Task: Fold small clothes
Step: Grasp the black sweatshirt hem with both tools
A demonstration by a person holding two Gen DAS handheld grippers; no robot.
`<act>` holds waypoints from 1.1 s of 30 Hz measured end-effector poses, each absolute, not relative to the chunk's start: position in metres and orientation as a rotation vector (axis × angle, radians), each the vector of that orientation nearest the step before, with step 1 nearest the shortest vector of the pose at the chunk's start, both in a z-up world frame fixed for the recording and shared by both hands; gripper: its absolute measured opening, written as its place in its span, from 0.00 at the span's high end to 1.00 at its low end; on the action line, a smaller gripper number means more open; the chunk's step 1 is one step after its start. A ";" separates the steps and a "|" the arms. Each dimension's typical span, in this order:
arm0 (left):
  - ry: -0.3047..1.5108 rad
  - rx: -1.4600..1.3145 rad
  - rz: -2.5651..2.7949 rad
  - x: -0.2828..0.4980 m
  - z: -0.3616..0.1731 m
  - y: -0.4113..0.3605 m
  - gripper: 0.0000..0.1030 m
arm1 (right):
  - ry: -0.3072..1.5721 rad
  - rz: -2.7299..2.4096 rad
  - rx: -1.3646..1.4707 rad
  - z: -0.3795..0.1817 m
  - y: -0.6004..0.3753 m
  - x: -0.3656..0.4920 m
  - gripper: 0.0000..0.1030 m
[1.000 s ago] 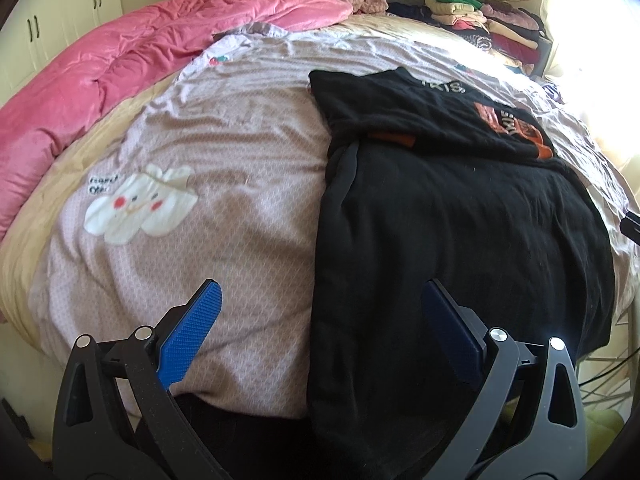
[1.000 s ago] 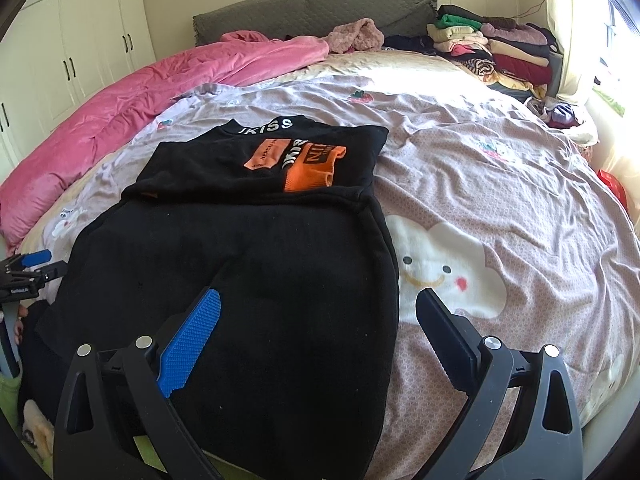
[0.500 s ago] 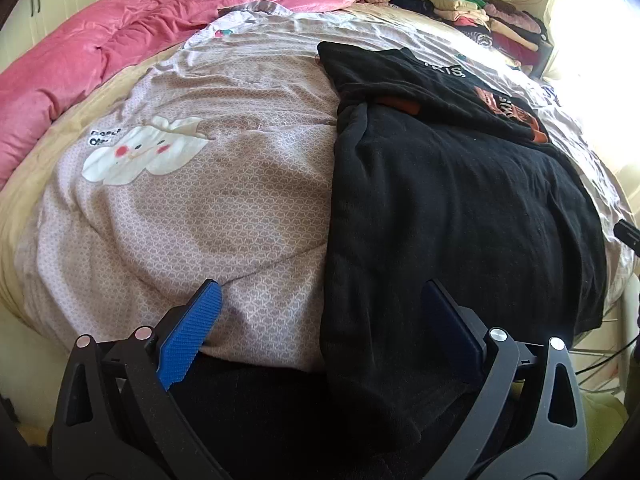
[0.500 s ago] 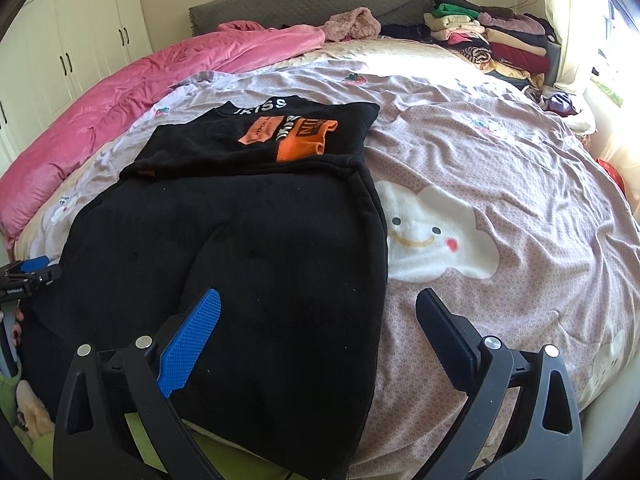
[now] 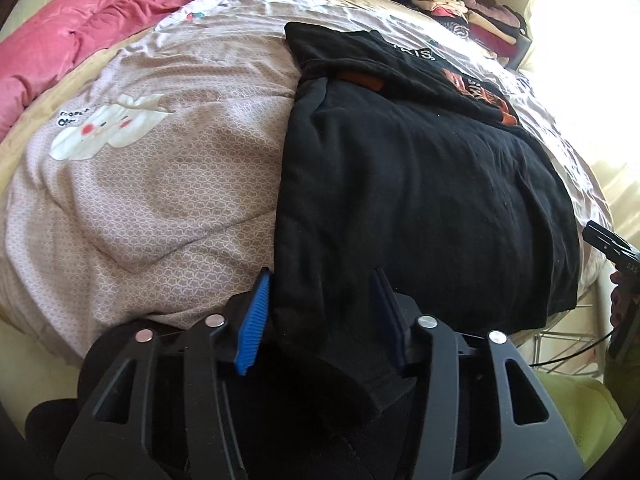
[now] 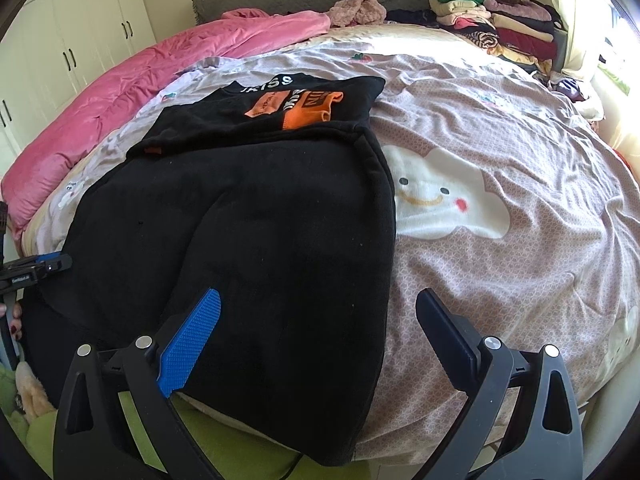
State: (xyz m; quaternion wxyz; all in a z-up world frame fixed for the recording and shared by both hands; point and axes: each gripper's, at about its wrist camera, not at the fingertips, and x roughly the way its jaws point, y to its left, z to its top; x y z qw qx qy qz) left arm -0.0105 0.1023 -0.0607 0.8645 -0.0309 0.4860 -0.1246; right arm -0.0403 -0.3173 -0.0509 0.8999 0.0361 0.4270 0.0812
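A black sweatshirt (image 6: 256,216) with an orange and white print lies on the bed, its upper part folded down; it also shows in the left wrist view (image 5: 420,184). Its hem hangs over the bed's near edge. My left gripper (image 5: 320,320) has narrowed around the hem's left corner, with the cloth between its fingers. It shows as a blue tip at the left edge of the right wrist view (image 6: 48,262). My right gripper (image 6: 320,336) is open, its fingers over the hem's right corner and not touching it.
The bed has a patterned mauve cover (image 6: 500,168) with cloud faces. A pink quilt (image 6: 120,92) lies along the far left. Folded clothes (image 6: 500,28) are stacked at the far right by the window. White wardrobes (image 6: 60,40) stand at left.
My left gripper has moved down to the hem's left corner and closed in on it. My right gripper has come a little lower and nearer the hem, still open.
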 end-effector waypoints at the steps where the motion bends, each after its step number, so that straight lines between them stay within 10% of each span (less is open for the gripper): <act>1: 1.017 -0.065 -0.260 -0.011 -0.060 0.103 0.66 | 0.890 0.173 0.075 -0.052 -0.317 -0.041 0.05; 6: 1.028 -0.073 -0.263 -0.013 -0.064 0.106 0.67 | 0.904 0.195 0.097 -0.057 -0.322 -0.044 0.07; 19: 1.033 -0.125 -0.266 -0.010 -0.068 0.114 0.73 | 0.952 0.205 0.160 -0.072 -0.340 -0.043 0.59; 29: 1.039 -0.166 -0.270 -0.002 -0.074 0.112 0.76 | 0.959 0.213 0.170 -0.082 -0.347 -0.037 0.66; 33: 1.033 -0.174 -0.271 0.001 -0.076 0.111 0.84 | 0.945 0.236 0.178 -0.081 -0.347 -0.036 0.84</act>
